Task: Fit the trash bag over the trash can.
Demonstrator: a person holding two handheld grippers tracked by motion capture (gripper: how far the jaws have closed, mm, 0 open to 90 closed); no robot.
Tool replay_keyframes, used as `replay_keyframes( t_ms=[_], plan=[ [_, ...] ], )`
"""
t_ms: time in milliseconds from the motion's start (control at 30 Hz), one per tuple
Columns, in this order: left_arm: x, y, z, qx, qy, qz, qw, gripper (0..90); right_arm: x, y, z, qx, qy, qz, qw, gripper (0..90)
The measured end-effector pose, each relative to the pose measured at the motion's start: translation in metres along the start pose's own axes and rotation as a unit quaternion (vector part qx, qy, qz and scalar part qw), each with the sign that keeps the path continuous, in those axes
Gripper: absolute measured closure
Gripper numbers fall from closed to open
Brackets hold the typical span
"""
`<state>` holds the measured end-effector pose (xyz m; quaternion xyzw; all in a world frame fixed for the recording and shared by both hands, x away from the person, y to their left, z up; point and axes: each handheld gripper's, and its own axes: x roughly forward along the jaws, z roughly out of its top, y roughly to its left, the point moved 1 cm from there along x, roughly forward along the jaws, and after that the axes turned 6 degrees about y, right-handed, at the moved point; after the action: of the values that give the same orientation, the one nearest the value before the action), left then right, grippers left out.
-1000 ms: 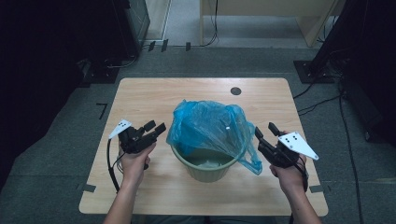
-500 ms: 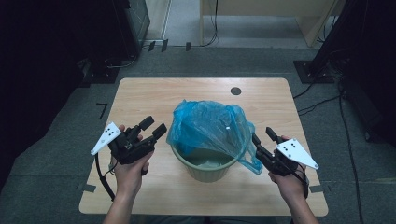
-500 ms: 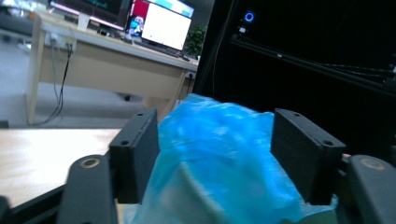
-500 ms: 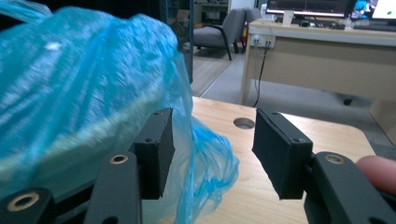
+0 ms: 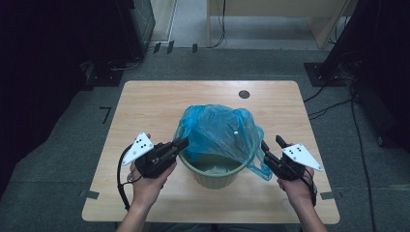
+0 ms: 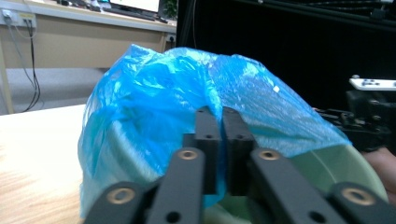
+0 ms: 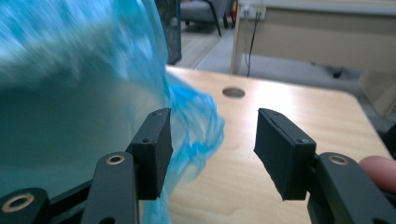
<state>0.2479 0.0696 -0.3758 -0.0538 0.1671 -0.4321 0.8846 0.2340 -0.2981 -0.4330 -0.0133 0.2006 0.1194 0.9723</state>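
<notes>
A blue plastic bag [image 5: 220,130] billows out of a pale green bin [image 5: 212,176] at the middle of the wooden table [image 5: 159,104]. My left gripper [image 5: 183,143] reaches the bag's left edge at the bin's rim. Its jaws have just been closing, and in the left gripper view they [image 6: 222,116] stand pressed together with a fold of the blue bag [image 6: 154,102] pinched between them. My right gripper [image 5: 271,143] is at the bin's right side, open. In the right gripper view the bag's ruffled hem [image 7: 196,126] hangs beside its left jaw, untouched by the pads [image 7: 212,140].
A round cable hole [image 5: 244,94] sits in the table's far edge area. Bare tabletop lies left, right and behind the bin. Dark equipment and cables [image 5: 333,82] stand on the floor around the table, and a wooden desk [image 5: 270,14] is at the back.
My left gripper has moved right and up to the bin's rim, and its jaws went from open to shut on the bag's edge. The right gripper has hardly shifted.
</notes>
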Motion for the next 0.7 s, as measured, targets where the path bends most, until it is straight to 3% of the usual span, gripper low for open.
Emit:
replay_keyframes(
  t_ms=[200, 267, 333, 400, 467, 633, 700],
  plan=[
    [-0.016, 0.006, -0.01, -0.001, 0.007, -0.014, 0.9999, 90.0, 0.017, 0.002, -0.016, -0.002, 0.047, -0.005, 0.9989, 47.0],
    [-0.022, 0.01, -0.015, -0.004, 0.001, -0.019, 0.9998, 90.0, 0.02, 0.004, -0.019, -0.005, 0.051, -0.006, 0.9987, 48.2],
    [-0.026, 0.014, -0.019, -0.009, -0.005, -0.02, 0.9997, 90.0, 0.021, 0.006, -0.021, 0.003, 0.048, -0.015, 0.9987, 54.0],
    [-0.029, 0.016, -0.022, -0.008, 0.001, -0.015, 0.9998, 90.0, 0.023, 0.007, -0.021, 0.011, 0.049, -0.006, 0.9987, 61.4],
    [-0.031, 0.017, -0.027, -0.013, 0.002, -0.015, 0.9998, 90.0, 0.024, 0.01, -0.023, 0.003, 0.052, -0.003, 0.9986, 70.0],
    [-0.029, 0.023, -0.043, -0.02, 0.027, -0.019, 0.9992, 90.0, 0.026, 0.013, -0.026, 0.001, 0.064, 0.009, 0.9979, 84.4],
    [-0.027, 0.026, -0.05, -0.029, 0.042, -0.03, 0.9982, 90.0, 0.026, 0.012, -0.027, 0.004, 0.067, 0.014, 0.9976, 88.5]
  ],
)
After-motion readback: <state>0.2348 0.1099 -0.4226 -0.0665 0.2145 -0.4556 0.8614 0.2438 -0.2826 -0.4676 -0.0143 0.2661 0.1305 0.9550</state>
